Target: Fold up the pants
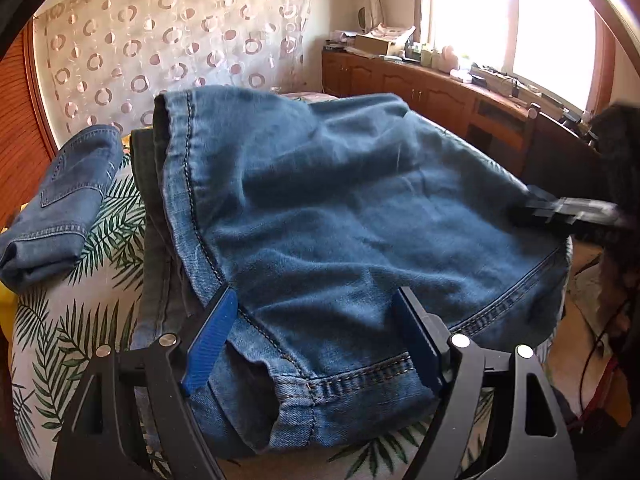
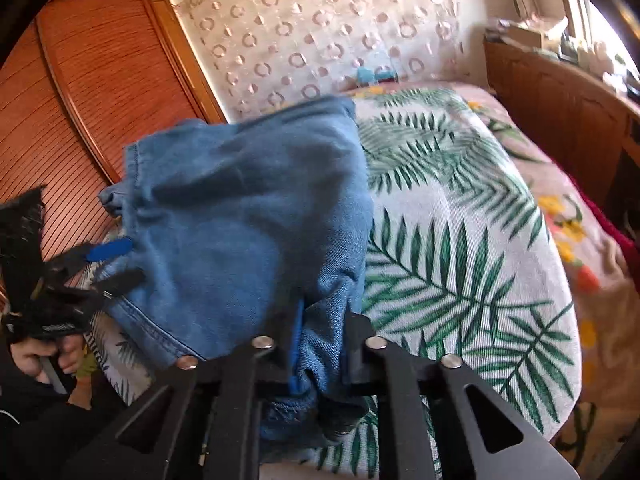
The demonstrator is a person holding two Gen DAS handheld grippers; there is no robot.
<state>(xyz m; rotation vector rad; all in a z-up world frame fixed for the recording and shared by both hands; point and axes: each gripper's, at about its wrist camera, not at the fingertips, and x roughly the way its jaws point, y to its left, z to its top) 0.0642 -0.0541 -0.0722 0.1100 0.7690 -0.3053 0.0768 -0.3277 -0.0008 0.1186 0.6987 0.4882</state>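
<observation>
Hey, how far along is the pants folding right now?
Midway. The jeans already lie doubled over on the leaf-print bedspread. The right claw is pinching a bunch of denim; the left claw sits open over the hem. A final fold is left. Another folded pair lies alongside.

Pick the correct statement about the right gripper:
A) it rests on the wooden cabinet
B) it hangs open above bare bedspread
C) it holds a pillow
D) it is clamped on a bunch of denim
D: in the right wrist view the right gripper pinches a bunch of the jeans between nearly closed fingers.
</observation>
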